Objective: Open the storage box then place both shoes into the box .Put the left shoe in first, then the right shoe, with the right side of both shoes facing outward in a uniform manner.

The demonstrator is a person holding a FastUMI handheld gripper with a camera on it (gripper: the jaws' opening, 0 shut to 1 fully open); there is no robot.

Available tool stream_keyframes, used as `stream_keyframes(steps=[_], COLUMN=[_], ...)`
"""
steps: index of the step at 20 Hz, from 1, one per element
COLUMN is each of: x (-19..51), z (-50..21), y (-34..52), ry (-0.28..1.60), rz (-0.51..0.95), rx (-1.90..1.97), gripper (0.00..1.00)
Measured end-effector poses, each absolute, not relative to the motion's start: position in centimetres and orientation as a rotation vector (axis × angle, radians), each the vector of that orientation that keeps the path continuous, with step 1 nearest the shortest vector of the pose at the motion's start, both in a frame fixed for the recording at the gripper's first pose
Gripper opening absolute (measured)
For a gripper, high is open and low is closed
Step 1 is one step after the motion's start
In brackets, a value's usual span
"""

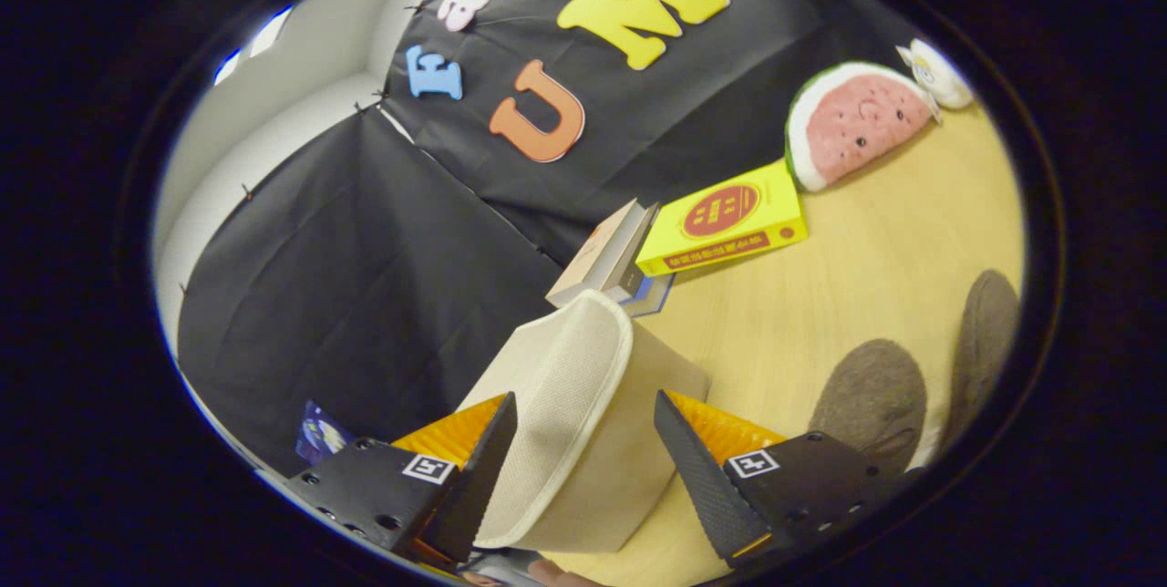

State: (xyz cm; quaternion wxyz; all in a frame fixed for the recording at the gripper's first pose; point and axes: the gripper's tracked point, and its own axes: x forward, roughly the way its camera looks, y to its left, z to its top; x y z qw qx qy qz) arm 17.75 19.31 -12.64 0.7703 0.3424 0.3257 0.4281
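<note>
Two grey shoes [871, 396] lie beside the spread tool [583, 468], whose fingers flank the beige storage box [583, 405]

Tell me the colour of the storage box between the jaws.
Cream-beige fabric with a lighter trim, in the gripper view: storage box, between the open gripper jaws.

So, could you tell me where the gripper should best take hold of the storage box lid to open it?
Probably the lid's rounded, white-piped front rim, which lies between the open gripper's fingers. It overhangs the storage box wall, so coming straight ahead along the fingers and pinching that rim looks best. The left finger looks nearer the fabric; contact is unclear.
</note>
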Motion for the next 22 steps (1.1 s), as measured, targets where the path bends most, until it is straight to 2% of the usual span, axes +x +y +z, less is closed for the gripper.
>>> stream_keyframes(steps=[4, 10, 12, 13, 14, 16, 18, 22], x=[16.9, 16.3, 16.4, 17.1, 16.5, 16.5, 16.3, 16.4], z=[-12.4, -11.7, -12.1, -12.1, -12.0, -12.0, -12.0, -10.8], y=[20.5, 22.3, 22.2, 22.4, 22.1, 21.7, 21.4, 20.1], ry=[0.809, 0.859, 0.877, 0.881, 0.880, 0.861, 0.876, 0.865], rz=[1.036, 1.087, 1.069, 1.057, 1.058, 1.041, 1.011, 0.947], rx=[0.884, 0.937, 0.951, 0.956, 0.941, 0.903, 0.878, 0.868], gripper=[0.92, 0.92, 0.65, 0.65, 0.59, 0.59, 0.51, 0.22])
